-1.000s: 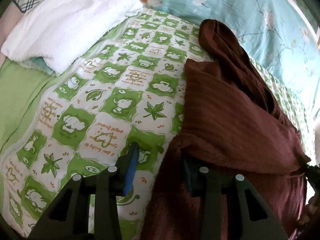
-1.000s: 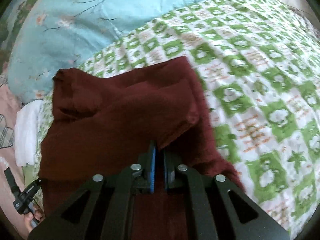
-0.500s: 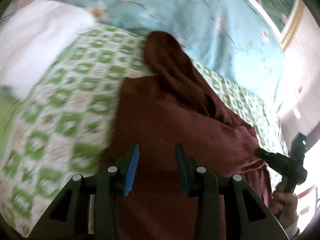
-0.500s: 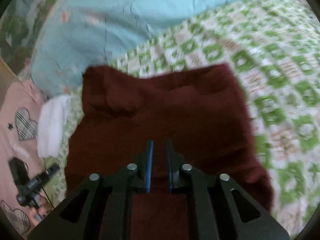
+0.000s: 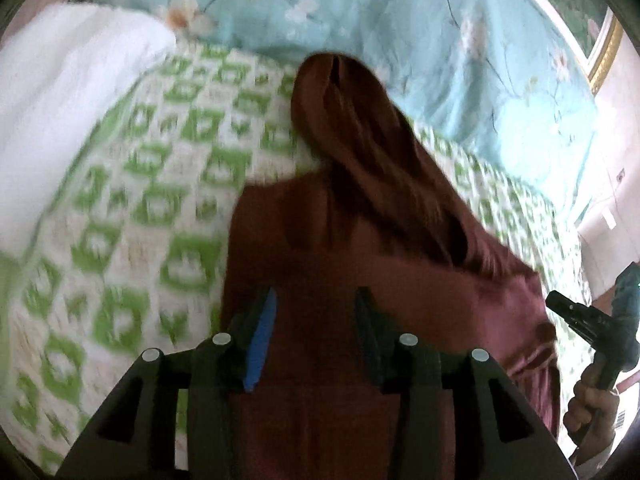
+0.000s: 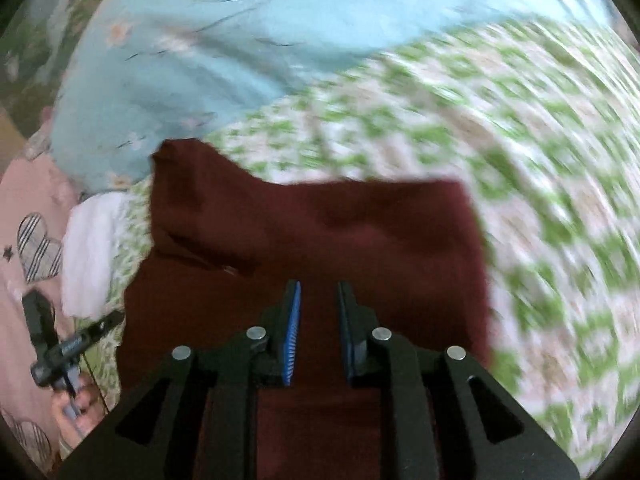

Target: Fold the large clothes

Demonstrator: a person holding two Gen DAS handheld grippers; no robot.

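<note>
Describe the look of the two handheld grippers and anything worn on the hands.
Each gripper, left and right, is a black plastic frame with triangular cut-outs, round silver screw heads, one bright blue ribbed pad and one darker pad. The hands wear no gloves; a pale cuff edge shows faintly.

both wrist views look steeply down from close above the same maroon garment (image 5: 360, 280) on the bed (image 6: 560, 200), from opposite sides.

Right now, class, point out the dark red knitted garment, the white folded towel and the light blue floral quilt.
Dark red knitted garment (image 6: 360, 240): right wrist view, folded body.
White folded towel (image 5: 68, 92): left wrist view, top surface.
Light blue floral quilt (image 5: 400, 20): left wrist view, middle.
</note>
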